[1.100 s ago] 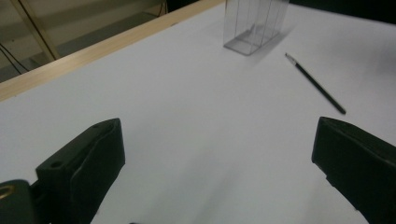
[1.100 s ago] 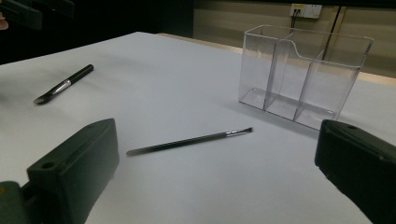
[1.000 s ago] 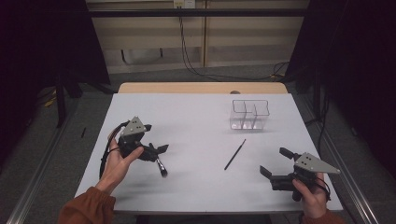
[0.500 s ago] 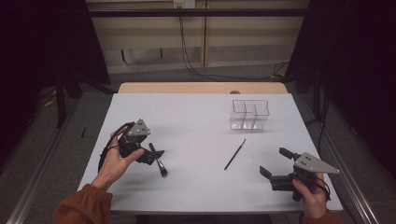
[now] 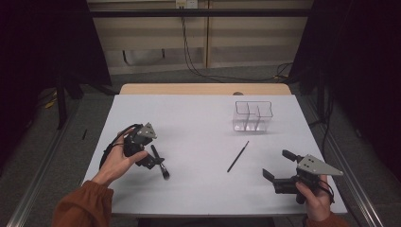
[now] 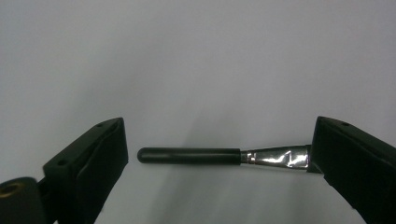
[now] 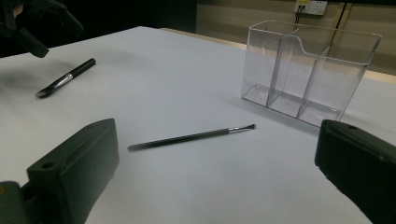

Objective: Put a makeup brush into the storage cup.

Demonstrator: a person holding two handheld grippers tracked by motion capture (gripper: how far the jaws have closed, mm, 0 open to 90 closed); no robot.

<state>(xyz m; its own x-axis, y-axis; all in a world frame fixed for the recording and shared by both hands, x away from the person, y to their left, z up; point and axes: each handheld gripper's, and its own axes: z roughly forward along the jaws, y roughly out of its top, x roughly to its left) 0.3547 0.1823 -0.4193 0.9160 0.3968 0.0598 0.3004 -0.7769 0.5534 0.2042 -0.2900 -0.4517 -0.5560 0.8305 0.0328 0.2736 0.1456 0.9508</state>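
Observation:
A short brush [image 5: 159, 164] with a black handle [image 6: 189, 155] and silver ferrule [image 6: 276, 156] lies on the white table [image 5: 198, 132]. My left gripper [image 5: 152, 158] hovers over it, open, one jaw on either side; the bristle end is hidden behind the right jaw. A thin long brush [image 5: 238, 156] lies mid-table, also seen as the thin brush [image 7: 191, 136] ahead of my right gripper [image 7: 219, 154]. The right gripper [image 5: 277, 164] rests open and holds nothing near the front right corner. A clear three-compartment organizer [image 5: 254, 116] stands upright at the back right.
The organizer [image 7: 308, 70] looks empty. The short brush [image 7: 65, 77] and the left gripper [image 7: 37, 23] appear far off in the right gripper view. Table edges run close to both hands. Cables and dark floor lie beyond the far edge.
My left gripper has shifted slightly right and tilted down over the short brush, so the brush lies between its jaws. The right gripper and thin brush have not moved.

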